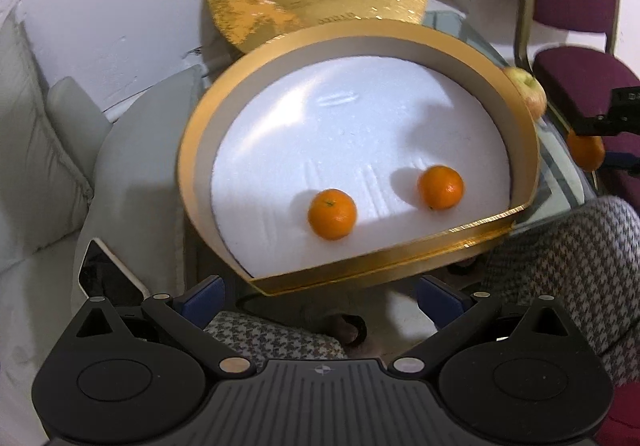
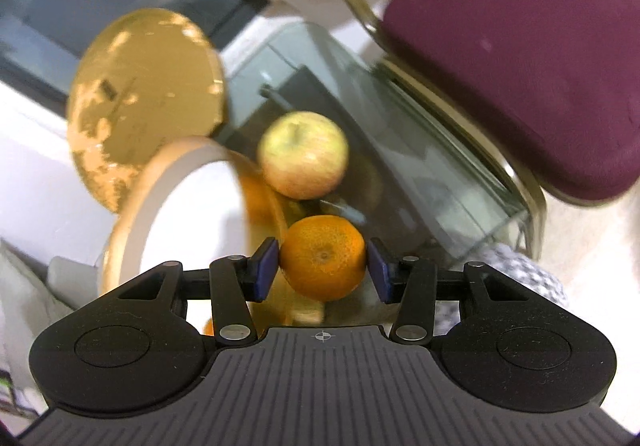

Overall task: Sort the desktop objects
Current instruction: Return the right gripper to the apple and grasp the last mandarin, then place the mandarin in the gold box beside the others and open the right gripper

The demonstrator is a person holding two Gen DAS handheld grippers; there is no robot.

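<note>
Bright indoor light, motion blur, fisheye warping

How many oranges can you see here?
3. Two oranges lie inside the gold box on its white liner, one at, one at. The third orange sits between the right tongs. More may be hidden behind the box.

Maroon chairs (image 2: pixel 520 57) beside glass table (image 2: pixel 420 173)

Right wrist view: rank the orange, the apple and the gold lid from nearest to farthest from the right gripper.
1. Orange, between the right gripper's jaws.
2. Apple, just beyond it on the glass table.
3. Gold lid, farther back, to the left.
</note>
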